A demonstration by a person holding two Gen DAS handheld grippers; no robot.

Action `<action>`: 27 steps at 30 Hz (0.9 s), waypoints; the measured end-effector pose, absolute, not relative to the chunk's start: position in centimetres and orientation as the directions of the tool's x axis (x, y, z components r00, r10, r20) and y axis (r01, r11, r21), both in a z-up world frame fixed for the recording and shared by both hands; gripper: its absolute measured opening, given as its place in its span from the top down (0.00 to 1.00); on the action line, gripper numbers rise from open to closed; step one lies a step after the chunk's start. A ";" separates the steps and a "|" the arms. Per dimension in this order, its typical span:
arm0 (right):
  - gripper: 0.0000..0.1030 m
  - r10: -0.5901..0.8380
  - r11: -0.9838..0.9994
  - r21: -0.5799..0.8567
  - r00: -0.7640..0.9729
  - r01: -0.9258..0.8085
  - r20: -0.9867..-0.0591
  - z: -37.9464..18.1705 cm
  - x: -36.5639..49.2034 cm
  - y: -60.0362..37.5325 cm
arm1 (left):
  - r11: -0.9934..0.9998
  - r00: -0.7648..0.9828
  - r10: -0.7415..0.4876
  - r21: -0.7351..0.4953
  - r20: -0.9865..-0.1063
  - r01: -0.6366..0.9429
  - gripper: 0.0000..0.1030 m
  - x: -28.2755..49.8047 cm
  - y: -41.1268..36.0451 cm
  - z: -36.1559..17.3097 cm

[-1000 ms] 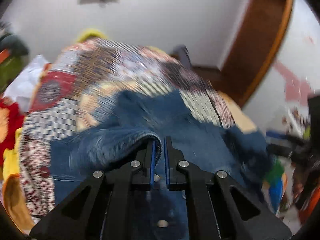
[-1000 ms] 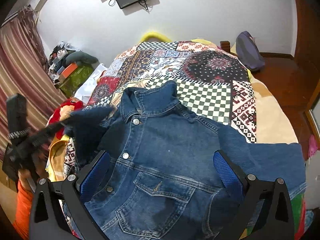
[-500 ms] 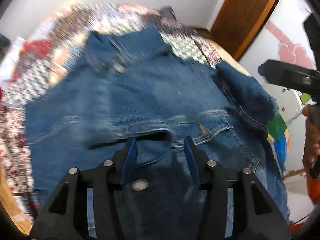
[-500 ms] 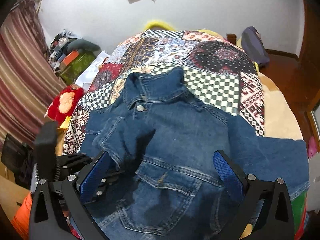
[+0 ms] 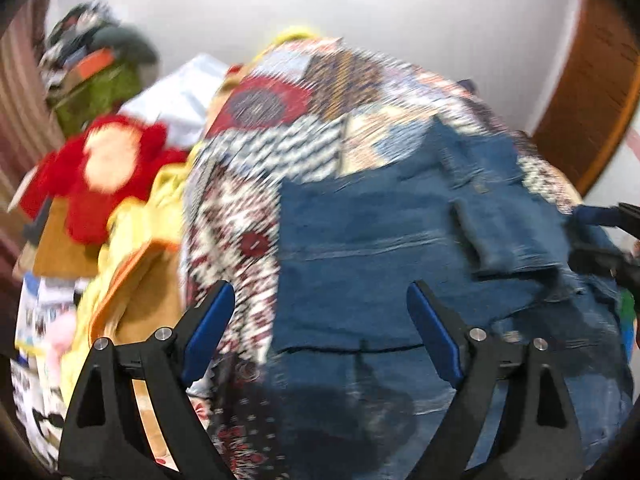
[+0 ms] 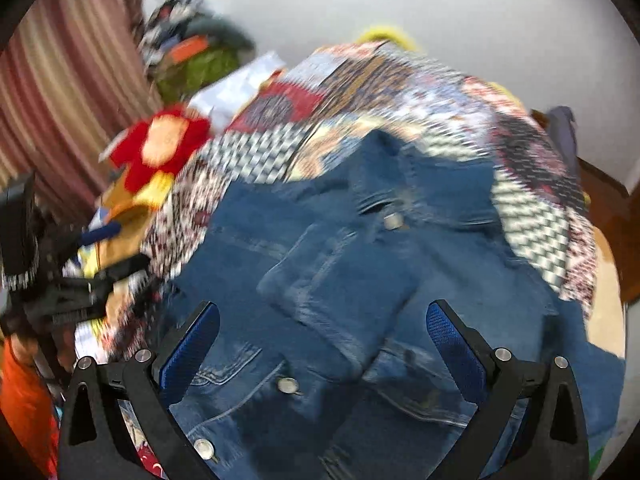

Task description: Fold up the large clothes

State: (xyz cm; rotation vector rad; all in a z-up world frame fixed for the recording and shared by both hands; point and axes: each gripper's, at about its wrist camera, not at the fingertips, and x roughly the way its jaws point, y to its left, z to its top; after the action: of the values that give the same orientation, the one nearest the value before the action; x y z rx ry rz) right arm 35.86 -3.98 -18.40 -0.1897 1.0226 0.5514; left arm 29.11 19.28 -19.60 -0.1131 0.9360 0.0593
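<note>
A blue denim jacket (image 6: 360, 280) lies front up on a patchwork bedspread (image 6: 400, 92), with one sleeve (image 6: 336, 280) folded across its chest. It also shows in the left wrist view (image 5: 380, 264), where the folded sleeve (image 5: 496, 232) lies at the right. My left gripper (image 5: 320, 328) is open and empty above the jacket's left edge. My right gripper (image 6: 324, 340) is open and empty above the jacket's front. The left gripper also shows at the left edge of the right wrist view (image 6: 80, 264). Both views are motion blurred.
A red plush toy (image 5: 96, 176) and yellow cloth (image 5: 136, 224) lie beside the bed on the left. A green bag and piled clutter (image 6: 192, 60) stand by the striped curtain (image 6: 60, 92). A wooden door (image 5: 592, 92) is at the right. A purple bag (image 6: 564, 136) sits at the bed's far right.
My left gripper let go of the sleeve, opened wide and drew back to the left. The sleeve now lies folded across the jacket's chest. My right gripper stayed open and swung left.
</note>
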 end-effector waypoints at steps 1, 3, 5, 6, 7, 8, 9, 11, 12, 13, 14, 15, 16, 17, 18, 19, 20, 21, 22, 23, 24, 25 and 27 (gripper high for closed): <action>0.00 0.328 0.841 0.081 0.385 -0.536 -0.862 -19.3 36.0 -2.9 | 0.990 0.577 0.002 -0.078 -0.817 -0.115 0.15 29.5 19.6 -20.7; 0.00 0.296 0.819 0.037 0.368 -0.572 -0.881 -20.9 36.3 -1.1 | 0.986 0.540 0.001 -0.089 -0.841 -0.140 0.15 29.9 20.7 -22.9; 0.00 0.259 0.798 -0.016 0.368 -0.603 -0.893 -22.3 36.8 0.3 | 0.985 0.510 0.009 -0.081 -0.860 -0.154 0.15 30.2 21.0 -24.8; 0.00 0.235 0.793 -0.046 0.374 -0.608 -0.897 -23.0 37.1 0.8 | 0.985 0.500 0.011 -0.076 -0.866 -0.154 0.15 30.0 21.0 -25.5; 0.00 0.214 0.791 -0.069 0.380 -0.607 -0.900 -23.7 37.5 1.1 | 0.986 0.492 0.011 -0.073 -0.871 -0.150 0.15 30.1 20.8 -26.1; 0.01 0.199 0.791 -0.082 0.381 -0.607 -0.903 -24.3 37.9 1.3 | 0.987 0.478 0.014 -0.064 -0.878 -0.147 0.15 30.3 20.6 -26.9; 0.03 0.187 0.789 -0.086 0.372 -0.608 -0.909 -24.9 38.3 1.4 | 0.988 0.467 0.020 -0.053 -0.884 -0.143 0.15 30.6 20.4 -27.6; 0.11 0.172 0.789 -0.076 0.338 -0.610 -0.925 -26.1 39.1 1.4 | 0.991 0.443 0.024 -0.037 -0.896 -0.130 0.15 30.8 19.9 -29.3; 0.19 0.163 0.794 -0.078 0.335 -0.603 -0.928 -26.6 39.5 1.1 | 0.992 0.435 0.026 -0.031 -0.900 -0.123 0.14 30.8 19.6 -29.9; 0.25 0.162 0.798 -0.077 0.336 -0.598 -0.928 -26.9 39.7 0.9 | 0.993 0.433 0.028 -0.026 -0.901 -0.118 0.13 30.7 19.3 -30.2; 0.27 0.170 0.798 -0.068 0.333 -0.599 -0.928 -27.0 39.7 0.8 | 0.993 0.435 0.031 -0.021 -0.900 -0.114 0.12 30.6 19.0 -30.4; 0.31 0.188 0.799 -0.051 0.330 -0.599 -0.925 -27.0 39.8 0.5 | 0.995 0.439 0.044 -0.001 -0.897 -0.102 0.12 30.4 18.5 -30.6; 0.36 0.198 0.800 -0.044 0.332 -0.598 -0.922 -26.9 39.7 0.5 | 0.996 0.439 0.050 0.009 -0.897 -0.094 0.12 30.4 18.2 -30.6; 0.39 0.209 0.801 -0.037 0.337 -0.598 -0.918 -26.7 39.6 0.3 | 0.996 0.438 0.054 0.016 -0.897 -0.090 0.12 30.4 18.1 -30.7; 0.49 0.216 0.800 -0.037 0.344 -0.598 -0.914 -26.5 39.4 0.3 | 0.996 0.435 0.052 0.014 -0.899 -0.091 0.12 30.4 18.1 -30.8; 0.66 0.214 0.802 -0.050 0.365 -0.595 -0.906 -26.1 39.2 0.2 | 0.995 0.431 0.041 -0.001 -0.901 -0.096 0.12 30.4 18.3 -30.9; 0.71 0.217 0.802 -0.054 0.375 -0.595 -0.901 -25.7 39.1 0.2 | 0.994 0.428 0.024 -0.024 -0.904 -0.105 0.11 30.3 18.6 -31.0; 0.73 0.229 0.807 -0.049 0.388 -0.589 -0.893 -25.1 39.0 0.0 | 0.993 0.425 0.008 -0.044 -0.905 -0.113 0.11 30.3 18.9 -31.1; 0.77 0.238 0.812 -0.044 0.400 -0.582 -0.885 -24.7 39.0 -0.3 | 0.990 0.422 -0.010 -0.069 -0.906 -0.124 0.11 30.2 19.2 -31.3; 0.79 0.245 0.817 -0.040 0.409 -0.575 -0.879 -24.2 39.0 -0.6 | 0.989 0.422 -0.017 -0.077 -0.906 -0.127 0.11 30.0 19.3 -31.3; 0.81 0.250 0.822 -0.038 0.420 -0.568 -0.873 -23.7 38.9 -1.0 | 0.989 0.422 -0.014 -0.075 -0.906 -0.127 0.11 29.9 19.3 -31.3; 0.82 0.256 0.830 -0.032 0.432 -0.557 -0.865 -23.1 38.8 -1.5 | 0.989 0.422 -0.010 -0.070 -0.907 -0.127 0.11 29.8 19.4 -31.3; 0.83 0.263 0.843 -0.023 0.450 -0.537 -0.854 -22.1 38.8 -2.9 | 0.990 0.418 0.002 -0.058 -0.908 -0.131 0.11 29.6 19.5 -31.3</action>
State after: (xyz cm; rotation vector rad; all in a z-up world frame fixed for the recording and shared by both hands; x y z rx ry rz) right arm 38.77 -2.89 -22.06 -0.3103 0.9883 0.5043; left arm 29.57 19.47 -31.31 -0.1261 1.1373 0.0837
